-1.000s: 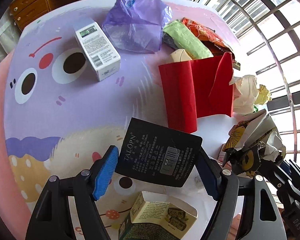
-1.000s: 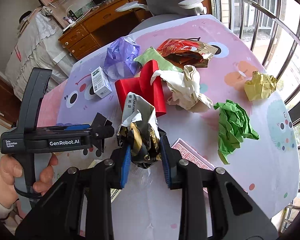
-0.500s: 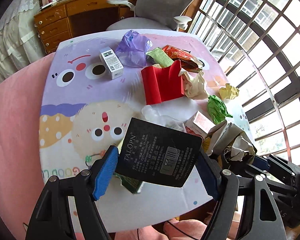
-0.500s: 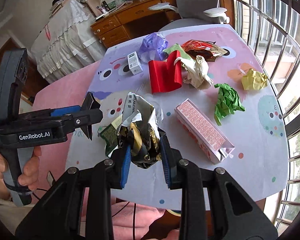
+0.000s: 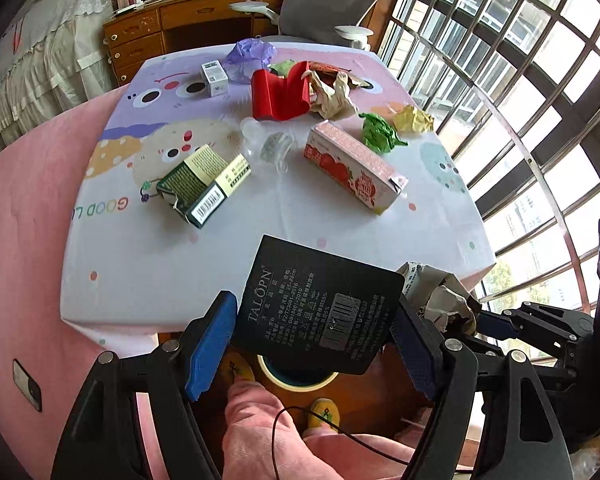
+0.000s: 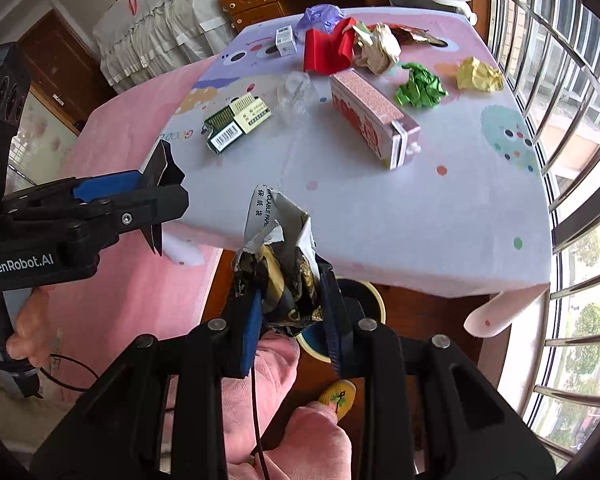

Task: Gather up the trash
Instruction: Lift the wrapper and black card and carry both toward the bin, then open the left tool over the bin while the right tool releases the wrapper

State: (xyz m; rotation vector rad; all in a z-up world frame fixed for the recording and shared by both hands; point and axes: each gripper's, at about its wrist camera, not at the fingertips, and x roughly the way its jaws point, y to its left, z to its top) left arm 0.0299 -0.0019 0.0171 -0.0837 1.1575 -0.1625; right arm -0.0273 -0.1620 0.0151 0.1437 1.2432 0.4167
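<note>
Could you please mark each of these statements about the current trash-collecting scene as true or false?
1. The left hand-held gripper is shut on a black card. True.
2. The right hand-held gripper is open and holds nothing. False: it is shut on a crumpled wrapper.
3. The pink carton lies on its side on the table. True.
4. The green crumpled paper is held by a gripper. False: it rests on the table beside the yellow crumpled paper.
5. A round bin shows on the floor below both grippers. True.
6. The red folded paper lies in the bin. False: it sits on the table.
</note>
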